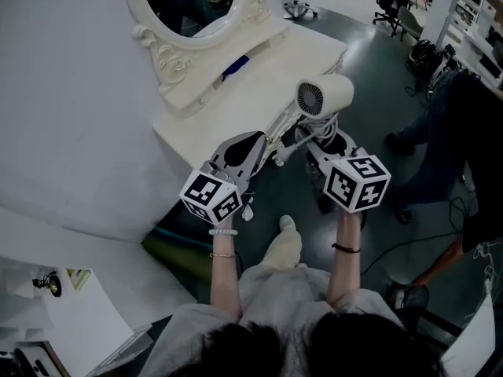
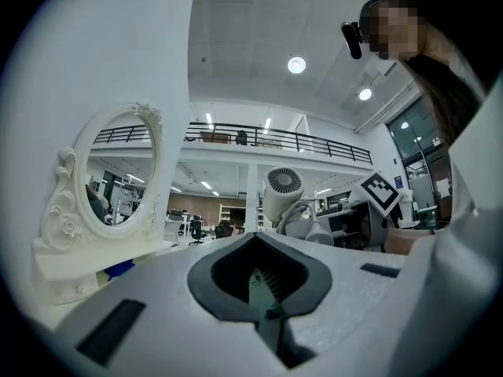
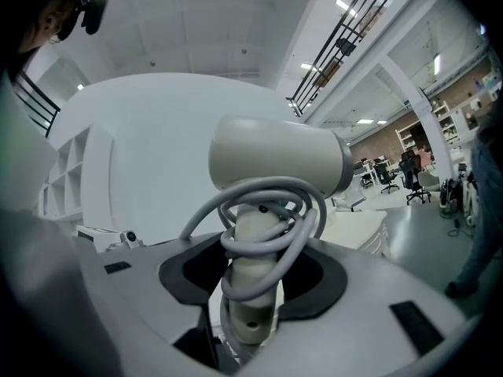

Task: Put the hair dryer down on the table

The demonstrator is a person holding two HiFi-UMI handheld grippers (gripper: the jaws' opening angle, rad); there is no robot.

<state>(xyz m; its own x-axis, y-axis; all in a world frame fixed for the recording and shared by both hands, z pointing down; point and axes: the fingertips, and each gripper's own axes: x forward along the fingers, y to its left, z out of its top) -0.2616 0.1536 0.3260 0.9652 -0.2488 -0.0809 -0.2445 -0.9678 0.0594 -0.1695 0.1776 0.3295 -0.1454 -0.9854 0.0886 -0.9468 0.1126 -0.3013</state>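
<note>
Right gripper (image 3: 247, 289) jaws clamped on the hair dryer (image 3: 275, 163) (cord coiled round), left gripper (image 2: 257, 280) jaws closed, empty. I'd lower it flat, inside the surface (image 1: 259, 69) edge.

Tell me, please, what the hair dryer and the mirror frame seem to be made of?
Hair dryer: smooth matte cream plastic, judging by its even sheen. Mirror frame: white, probably moulded plastic or painted wood; carved-looking scrolls, no grain visible.

mirror (image 1: 192, 2) on table (image 1: 259, 77), hair dryer (image 1: 324, 96) right of mirror, at table edge
</note>
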